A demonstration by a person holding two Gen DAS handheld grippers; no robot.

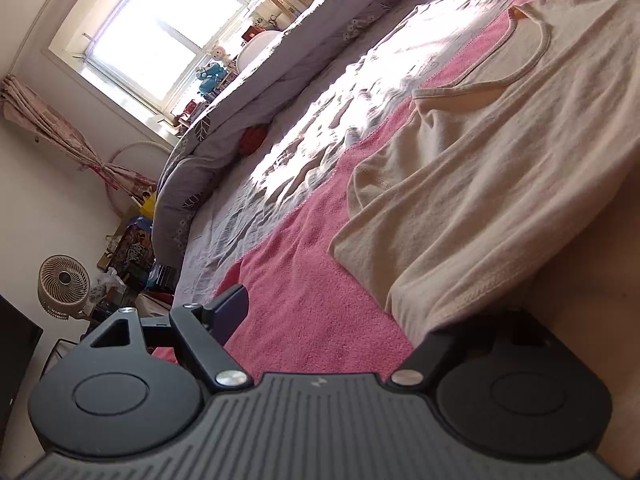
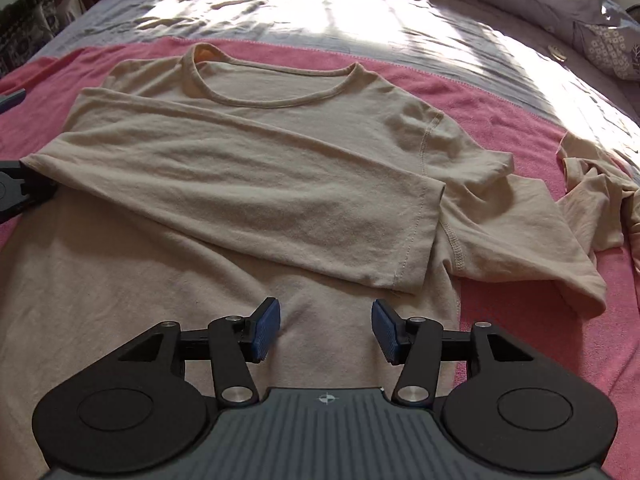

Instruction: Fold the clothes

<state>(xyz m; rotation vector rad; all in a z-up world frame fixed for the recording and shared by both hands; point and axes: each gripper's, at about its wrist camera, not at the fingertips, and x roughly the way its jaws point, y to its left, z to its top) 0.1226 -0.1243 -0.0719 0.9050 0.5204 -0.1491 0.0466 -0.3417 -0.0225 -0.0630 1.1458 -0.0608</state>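
Spread flat on a towel [image 2: 500,120] across the bed [image 2: 320,12]: a long-sleeved shirt [image 2: 240,184], neckline toward the far side. Folded across its chest, one sleeve [image 2: 256,168]; trailing off to the right, the other sleeve [image 2: 520,248]. Further right on the towel, a second garment [image 2: 592,184], crumpled. Behind the towel, a quilt [image 1: 248,120] along the bed's far edge. Beyond the bed's end, a fan [image 1: 64,280] below a window [image 1: 160,28].

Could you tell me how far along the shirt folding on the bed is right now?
Early stage. Done: one sleeve of the beige shirt lies folded across its chest. In hand: nothing; the right tongs hover open above the body, and the left tongs stand open at the shirt's edge. Left: the other sleeve, still spread on the pink towel, then the body.
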